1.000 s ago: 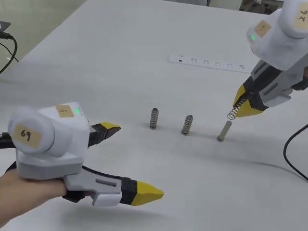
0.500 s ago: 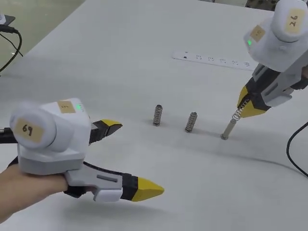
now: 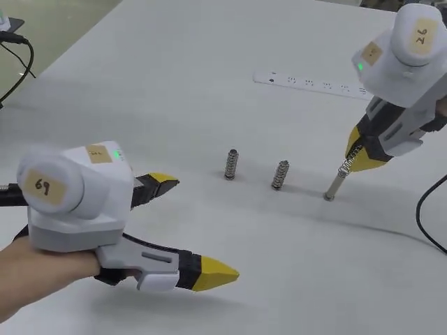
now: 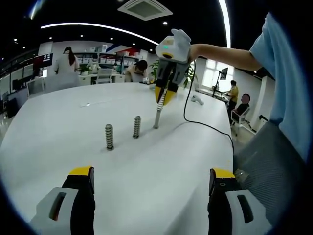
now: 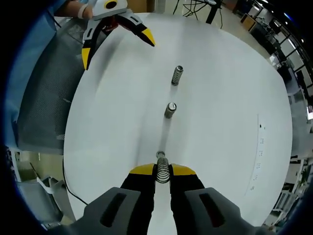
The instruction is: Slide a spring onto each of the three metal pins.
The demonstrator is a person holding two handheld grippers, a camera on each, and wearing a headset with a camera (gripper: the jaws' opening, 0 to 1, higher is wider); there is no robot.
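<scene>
I am working over a broad, pale grey surface (image 3: 174, 84) in an open-plan office. In the left gripper view there are ceiling light strips, desks and a few people far off behind it. A white power strip (image 3: 311, 84) lies flat at the far side, well apart from the work. A black cable (image 3: 427, 222) curls over the surface at the right edge, and a second dark cable (image 3: 17, 59) hangs at the far left. A grey mesh chair (image 5: 44, 98) stands just off the surface's edge on my near side. Nothing stands between either tongs and the row of pins. That row runs left to right across the middle. The left spring (image 3: 231, 165) and the middle spring (image 3: 281, 175) each stand upright on a pin, near one another but not touching. At the right end is the third pin (image 3: 334, 187), bare metal and leaning a little. The right tongs (image 3: 357, 159) come down from the far right with the jaws closed on the held spring (image 3: 347, 164). This spring is tilted and its lower end meets the top of the third pin. I cannot tell whether it has gone over the tip. The left tongs (image 3: 201, 228) hover near me at the left, well apart from the pins. Their yellow-tipped jaws are spread wide with nothing between them. A paper label on the left tongs' body reads "69" (image 3: 43, 187), and the label on the right tongs reads "26" (image 3: 422, 31). A small green light glows on each body.
</scene>
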